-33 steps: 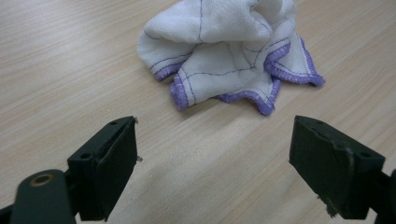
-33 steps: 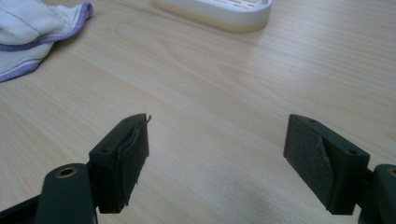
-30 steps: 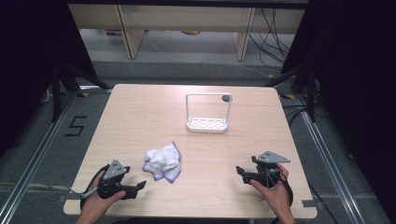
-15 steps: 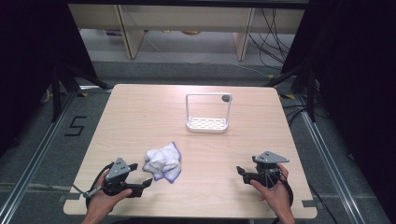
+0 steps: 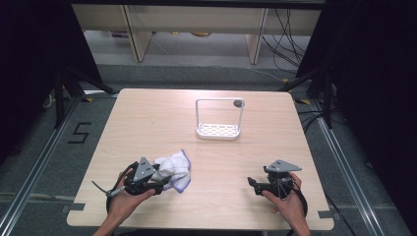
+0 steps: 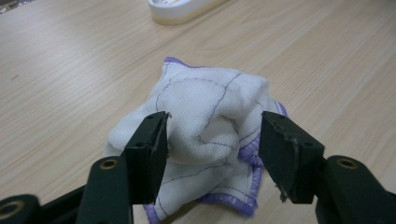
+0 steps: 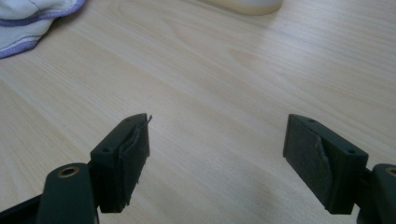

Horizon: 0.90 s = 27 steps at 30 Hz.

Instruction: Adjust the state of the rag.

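Note:
A crumpled white cloth with purple edging [image 5: 173,169] lies on the wooden table [image 5: 147,123] at the front left. My left gripper [image 5: 162,185] has reached it from the left. In the left gripper view the cloth's bunched top [image 6: 210,102] sits between the jaws of that gripper [image 6: 213,135], which have just been closing. The left pad [image 6: 156,149] touches the fabric, while the right pad [image 6: 275,149] stands a little clear of it. My right gripper [image 5: 253,185] rests at the front right, open over bare wood [image 7: 217,135], with a corner of the cloth [image 7: 28,18] far off.
A white rack with a slotted base and a tall wire-like frame [image 5: 218,129] stands behind the table's middle; its base shows at the top of both gripper views [image 6: 182,9] [image 7: 245,4]. Dark floor and shelving lie beyond the table's far edge.
My left gripper has moved right, up to the cloth, and its jaws have narrowed around the bunched fabric. The right gripper and the rack have stayed in place.

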### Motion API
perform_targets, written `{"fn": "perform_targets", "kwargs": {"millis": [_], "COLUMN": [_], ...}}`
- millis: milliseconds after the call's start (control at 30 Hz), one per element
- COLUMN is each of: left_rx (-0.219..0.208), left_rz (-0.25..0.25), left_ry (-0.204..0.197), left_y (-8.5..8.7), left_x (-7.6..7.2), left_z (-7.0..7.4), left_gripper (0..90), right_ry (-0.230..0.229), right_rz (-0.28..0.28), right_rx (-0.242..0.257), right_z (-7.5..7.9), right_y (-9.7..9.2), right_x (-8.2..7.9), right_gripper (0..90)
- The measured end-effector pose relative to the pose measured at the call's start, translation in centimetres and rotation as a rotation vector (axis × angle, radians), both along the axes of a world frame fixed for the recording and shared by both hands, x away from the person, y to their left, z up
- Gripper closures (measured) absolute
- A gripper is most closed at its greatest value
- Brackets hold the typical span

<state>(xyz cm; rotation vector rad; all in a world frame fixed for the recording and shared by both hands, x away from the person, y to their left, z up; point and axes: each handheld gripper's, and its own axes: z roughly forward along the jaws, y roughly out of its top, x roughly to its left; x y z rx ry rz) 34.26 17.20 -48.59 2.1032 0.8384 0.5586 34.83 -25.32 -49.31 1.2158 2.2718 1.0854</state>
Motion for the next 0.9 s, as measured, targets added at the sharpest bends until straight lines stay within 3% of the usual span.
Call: {"fn": "perform_targets", "kwargs": {"millis": [67, 167, 267, 333, 367, 467, 533, 667, 700, 733, 767, 833, 900], "left_rx": [0.019, 0.005, -0.02, -0.046, -0.023, -0.035, -0.018, -0.035, -0.067, -0.064, -0.099, -0.12, -0.152], "left_rz": [-0.007, -0.027, -0.028, -0.031, -0.053, -0.083, -0.109, -0.138, -0.143, -0.16, -0.173, -0.191, -0.221], "left_ry": [-0.009, -0.015, -0.028, -0.038, -0.036, -0.064, -0.064, -0.06, -0.061, -0.063, -0.059, -0.06, -0.067], "left_y": [0.0, 0.1, 0.2, -0.1, -0.2, -1.0, -1.1, -1.9, -2.2, -2.4, -3.0, -3.4, -4.4], "left_x": [0.5, 1.0, 1.4, 1.4, 1.4, 1.3, 1.3, 1.3, 1.2, 1.2, 0.9, 0.8, 0.4], "left_z": [-0.3, -0.4, -0.2, 0.1, 0.6, 1.3, 1.7, 2.9, 3.2, 3.6, 4.3, 4.8, 6.2], "left_gripper": [48.4, 66.5, 75.0, 76.0, 77.4, 78.2, 78.3, 78.8, 78.8, 78.9, 79.0, 79.0, 79.0], "right_ry": [0.008, 0.005, 0.009, 0.01, 0.012, 0.001, 0.004, 0.009, 0.01, 0.015, 0.01, 0.033, -0.005], "right_rz": [-0.009, 0.001, -0.007, -0.006, 0.0, -0.011, -0.005, -0.013, -0.001, 0.008, -0.014, -0.04, -0.021], "right_rx": [-0.003, -0.005, -0.003, -0.003, 0.008, 0.01, 0.016, 0.01, 0.027, 0.023, 0.017, 0.028, 0.023], "right_z": [0.0, -0.1, 0.0, 0.0, -0.2, -0.1, -0.1, -0.1, -0.2, -0.1, -0.1, 0.0, 0.0], "right_y": [0.0, 0.0, 0.1, 0.1, 0.0, -0.1, -0.1, -0.2, -0.1, -0.2, -0.2, -0.1, -0.6], "right_x": [0.0, 0.0, 0.0, 0.0, 0.1, 0.0, 0.1, 0.0, 0.1, 0.2, 0.2, -0.1, 0.3], "right_gripper": [23.6, 23.7, 23.7, 23.7, 23.8, 23.8, 23.8, 23.8, 23.8, 23.8, 23.8, 23.8, 23.9]}}
